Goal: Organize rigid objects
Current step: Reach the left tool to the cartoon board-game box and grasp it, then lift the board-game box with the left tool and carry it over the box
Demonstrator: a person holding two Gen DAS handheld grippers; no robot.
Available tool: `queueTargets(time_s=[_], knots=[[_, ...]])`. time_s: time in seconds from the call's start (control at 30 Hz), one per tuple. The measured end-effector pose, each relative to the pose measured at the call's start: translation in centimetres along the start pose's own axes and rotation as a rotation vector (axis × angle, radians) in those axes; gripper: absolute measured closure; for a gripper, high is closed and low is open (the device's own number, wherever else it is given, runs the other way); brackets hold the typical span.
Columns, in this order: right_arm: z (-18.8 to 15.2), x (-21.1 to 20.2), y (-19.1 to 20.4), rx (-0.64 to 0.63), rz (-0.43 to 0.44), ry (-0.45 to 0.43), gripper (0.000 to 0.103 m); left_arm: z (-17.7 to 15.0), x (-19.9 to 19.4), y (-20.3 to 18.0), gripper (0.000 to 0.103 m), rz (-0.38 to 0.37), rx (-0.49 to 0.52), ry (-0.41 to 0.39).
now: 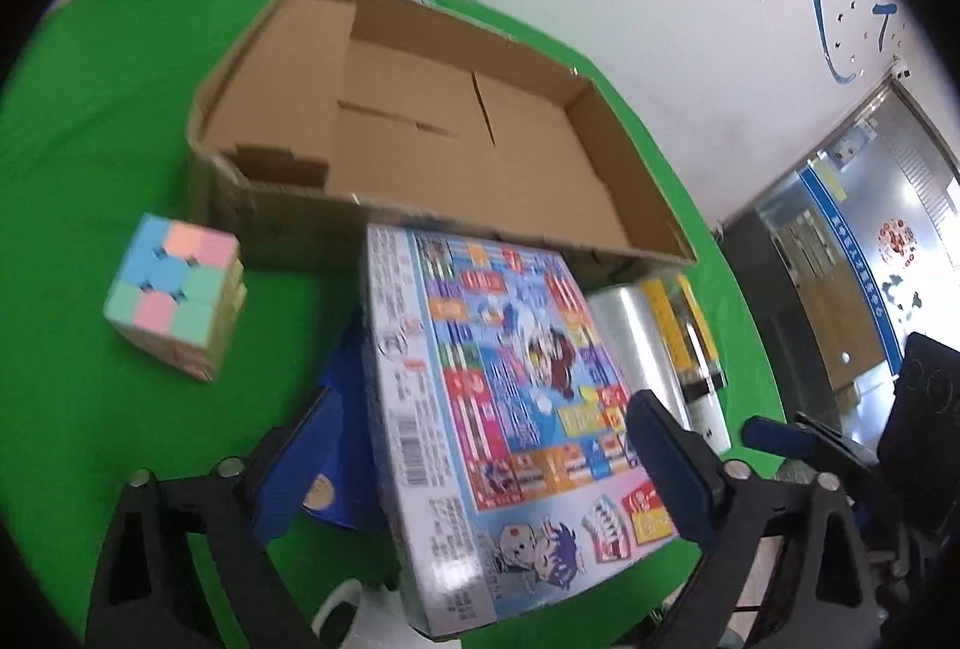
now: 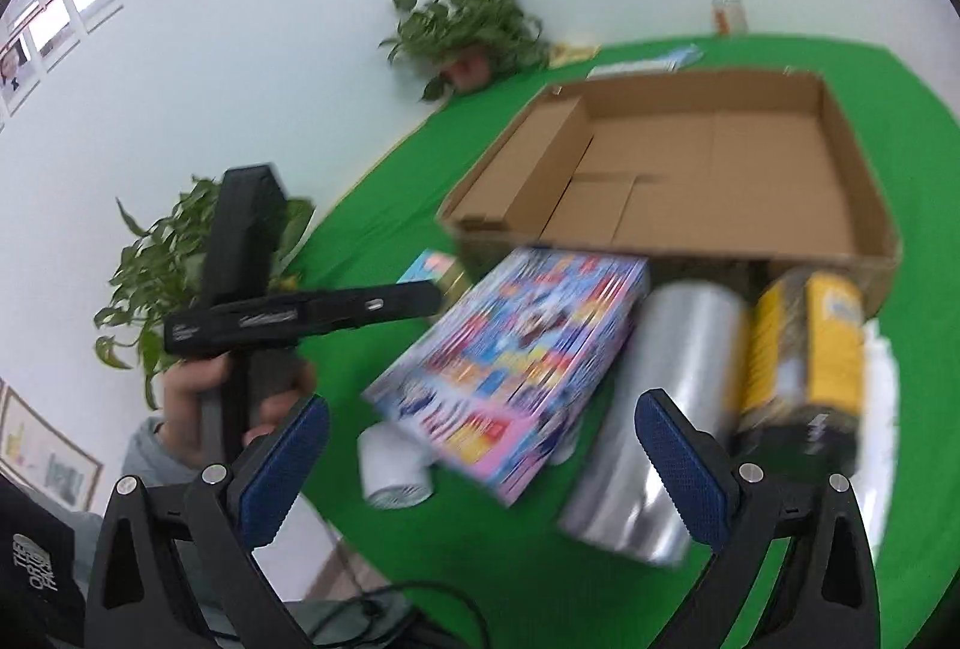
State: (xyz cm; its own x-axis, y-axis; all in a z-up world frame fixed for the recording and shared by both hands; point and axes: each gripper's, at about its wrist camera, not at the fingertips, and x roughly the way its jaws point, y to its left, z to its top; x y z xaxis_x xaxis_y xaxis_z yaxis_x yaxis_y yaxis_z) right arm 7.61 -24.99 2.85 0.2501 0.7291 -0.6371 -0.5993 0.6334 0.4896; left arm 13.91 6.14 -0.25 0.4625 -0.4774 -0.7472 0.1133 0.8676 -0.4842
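Note:
An open cardboard box (image 1: pixel 270 223) (image 2: pixel 852 157) stands on the green cloth with nothing in it. In front of it a colourful cartoon-printed box (image 1: pixel 480 379) (image 2: pixel 510 367) lies tilted on other things. My left gripper (image 1: pixel 477 463) hovers over that box with its jaws wide and its pads not pressing. A pastel cube (image 1: pixel 174 289) (image 2: pixel 435 265) sits to the left. A silver roll (image 1: pixel 636 343) (image 2: pixel 654 409) and a yellow-and-black container (image 1: pixel 690 337) (image 2: pixel 804 349) lie to the right. My right gripper (image 2: pixel 480 469) is open above the box's near corner and the roll.
A blue flat box (image 1: pixel 336 409) lies under the cartoon box, and a white cup (image 2: pixel 396 469) sits beneath its near end. Potted plants (image 2: pixel 474 37) stand at the back by the white wall. A hand (image 2: pixel 198 397) holds the left gripper's handle. The table edge runs close in front.

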Motion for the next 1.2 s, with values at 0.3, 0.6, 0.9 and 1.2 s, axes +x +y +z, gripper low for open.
queueTargets(time_s=[0.3, 0.6, 0.9, 1.2], knots=[[0.0, 7.5, -1.2, 0.095, -0.012, 0.112, 0.011, -1.1, 2.2, 0.1, 0.017, 0.012, -0.038, 0.085], [-2.4, 9.3, 1.8, -0.039, -0.106, 0.210, 0.007, -5.5, 0.2, -1.1, 0.023, 0.098, -0.024, 0.079], [-1.8, 11.1, 2.3, -0.097, -0.208, 0.198, 0.007, -5.3, 0.3, -0.8, 0.029, 0.118, -0.031, 0.057], [-2.5, 11.8, 2.9, -0.118, -0.286, 0.153, 0.007, -5.2, -0.1, -1.8, 0.031, 0.163, 0.010, -0.006]])
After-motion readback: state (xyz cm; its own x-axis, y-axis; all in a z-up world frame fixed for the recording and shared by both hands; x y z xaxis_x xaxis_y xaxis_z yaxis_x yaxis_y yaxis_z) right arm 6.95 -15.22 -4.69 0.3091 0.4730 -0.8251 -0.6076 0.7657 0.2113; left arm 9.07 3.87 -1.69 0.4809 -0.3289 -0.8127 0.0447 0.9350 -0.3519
